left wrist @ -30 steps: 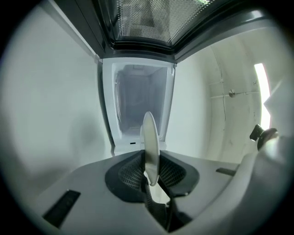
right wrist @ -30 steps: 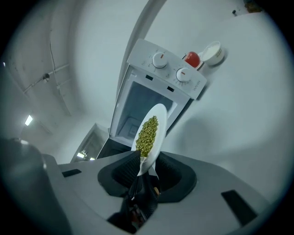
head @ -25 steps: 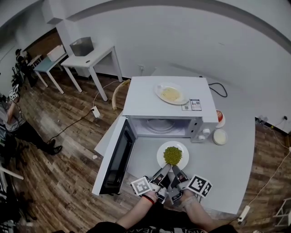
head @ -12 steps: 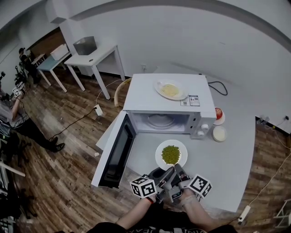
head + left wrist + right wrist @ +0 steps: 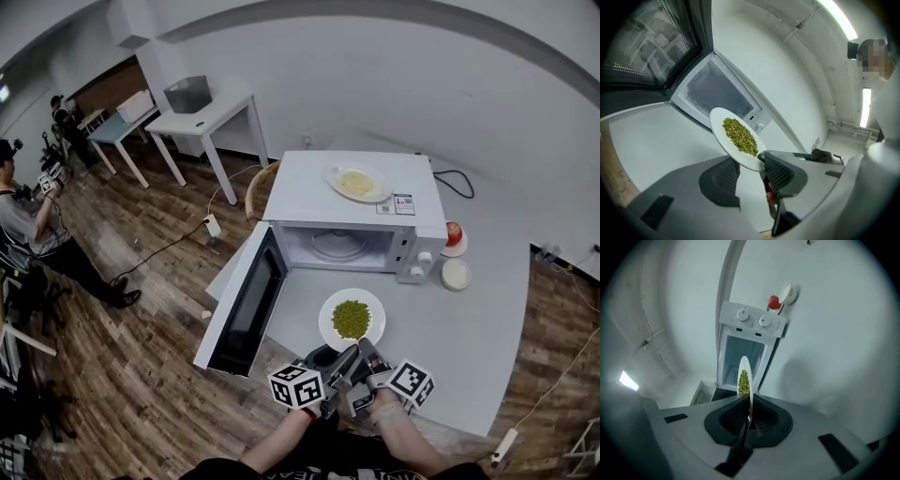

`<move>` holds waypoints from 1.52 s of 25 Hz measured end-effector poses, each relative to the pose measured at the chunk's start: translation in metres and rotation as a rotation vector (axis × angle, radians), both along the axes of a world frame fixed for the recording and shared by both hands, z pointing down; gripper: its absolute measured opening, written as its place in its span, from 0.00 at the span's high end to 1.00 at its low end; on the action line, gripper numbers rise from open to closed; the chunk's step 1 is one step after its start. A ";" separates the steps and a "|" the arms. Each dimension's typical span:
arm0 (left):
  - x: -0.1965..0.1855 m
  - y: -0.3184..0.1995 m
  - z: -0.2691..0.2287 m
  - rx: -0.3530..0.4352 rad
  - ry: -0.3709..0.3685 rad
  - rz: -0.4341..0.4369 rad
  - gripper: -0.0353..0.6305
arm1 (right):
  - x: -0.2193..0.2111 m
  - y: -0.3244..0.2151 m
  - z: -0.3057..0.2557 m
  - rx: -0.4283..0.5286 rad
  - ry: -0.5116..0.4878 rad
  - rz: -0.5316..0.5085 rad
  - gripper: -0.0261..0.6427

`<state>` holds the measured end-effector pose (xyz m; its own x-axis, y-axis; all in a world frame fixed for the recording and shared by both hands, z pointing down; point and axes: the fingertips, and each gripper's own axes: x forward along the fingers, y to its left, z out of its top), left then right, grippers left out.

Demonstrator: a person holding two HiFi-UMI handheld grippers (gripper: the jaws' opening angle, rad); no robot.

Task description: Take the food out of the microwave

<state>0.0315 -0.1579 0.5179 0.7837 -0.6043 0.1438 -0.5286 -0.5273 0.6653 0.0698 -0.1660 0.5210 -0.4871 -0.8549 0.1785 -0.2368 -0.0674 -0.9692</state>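
A white plate of green peas (image 5: pixel 352 319) rests on the grey table (image 5: pixel 459 328), in front of the white microwave (image 5: pixel 300 197), whose door (image 5: pixel 246 305) hangs open to the left. The right gripper (image 5: pixel 367 351) is shut on the plate's near rim; in the right gripper view the plate (image 5: pixel 744 378) runs edge-on into the right gripper (image 5: pixel 749 411). My left gripper (image 5: pixel 336 360) sits beside it, its jaws opening. In the left gripper view the plate (image 5: pixel 736 138) has its rim between the spread pads of the left gripper (image 5: pixel 752 171), untouched.
A second plate of pale food (image 5: pixel 356 182) lies on the microwave's top. A red object (image 5: pixel 454 234) and a white round dish (image 5: pixel 456 274) stand right of the microwave. White side tables (image 5: pixel 202 117) and a person (image 5: pixel 28 230) are far left on the wooden floor.
The left gripper has rolled and its jaws have spread apart off the plate's rim. Both grippers have drawn back a little toward me. The right gripper keeps its hold.
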 end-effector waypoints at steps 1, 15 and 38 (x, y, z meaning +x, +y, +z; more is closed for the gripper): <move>0.000 0.002 0.001 0.001 -0.019 0.000 0.71 | 0.000 0.002 0.001 -0.002 -0.008 0.001 0.90; -0.004 0.045 0.004 0.012 -0.123 -0.034 0.71 | -0.002 0.043 0.010 0.005 -0.067 -0.009 0.90; -0.002 0.103 0.003 0.015 -0.127 -0.082 0.71 | -0.002 0.100 0.009 -0.014 -0.101 -0.052 0.90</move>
<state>0.0297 -0.0554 0.5211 0.7075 -0.6684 0.2295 -0.6499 -0.4879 0.5827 0.0678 -0.0663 0.5301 -0.5469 -0.8257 0.1380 -0.1411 -0.0715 -0.9874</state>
